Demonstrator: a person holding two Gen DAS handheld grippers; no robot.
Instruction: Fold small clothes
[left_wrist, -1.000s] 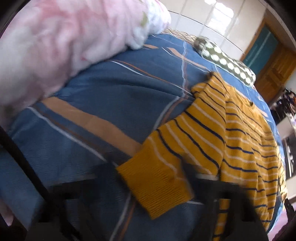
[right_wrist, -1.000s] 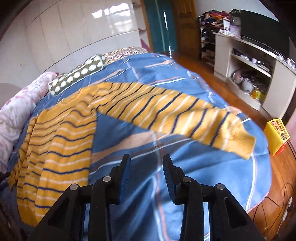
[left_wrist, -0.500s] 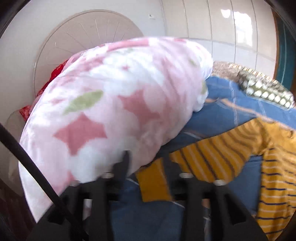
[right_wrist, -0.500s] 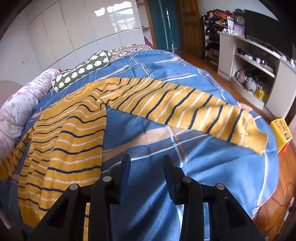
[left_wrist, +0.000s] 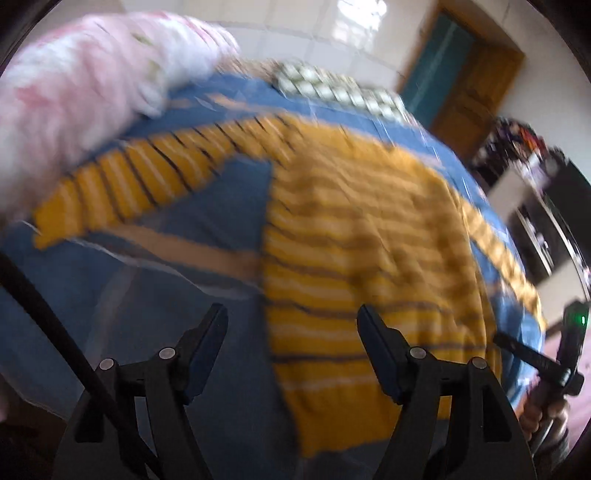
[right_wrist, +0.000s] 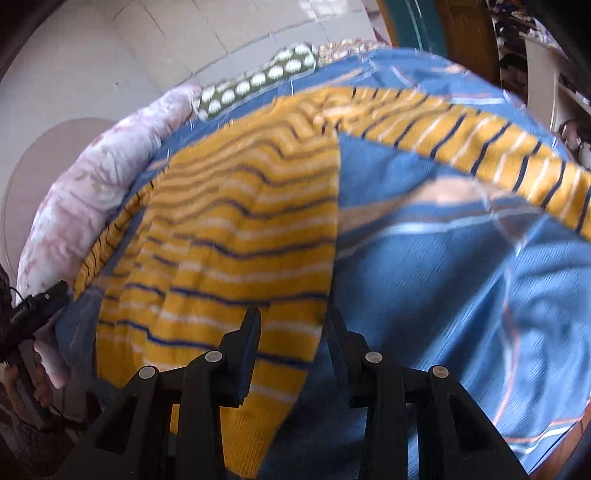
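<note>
A yellow sweater with navy and white stripes (left_wrist: 362, 251) lies flat on the blue bedspread (left_wrist: 110, 288), sleeves spread to both sides. It also shows in the right wrist view (right_wrist: 229, 236). My left gripper (left_wrist: 291, 325) is open and empty, hovering above the sweater's lower left edge. My right gripper (right_wrist: 291, 325) is open and empty, hovering over the sweater's lower right corner near the hem. The left wrist view is blurred by motion.
A pink floral quilt (left_wrist: 74, 81) is piled at the bed's left side. A green dotted pillow (right_wrist: 258, 81) lies at the head. A wooden door (left_wrist: 472, 81) and shelves (left_wrist: 535, 206) stand to the right. The bedspread (right_wrist: 461, 295) drops off at the right edge.
The left gripper swung from the left sleeve cuff and quilt back over the sweater's body and opened wider. The right gripper moved left toward the sweater's hem.
</note>
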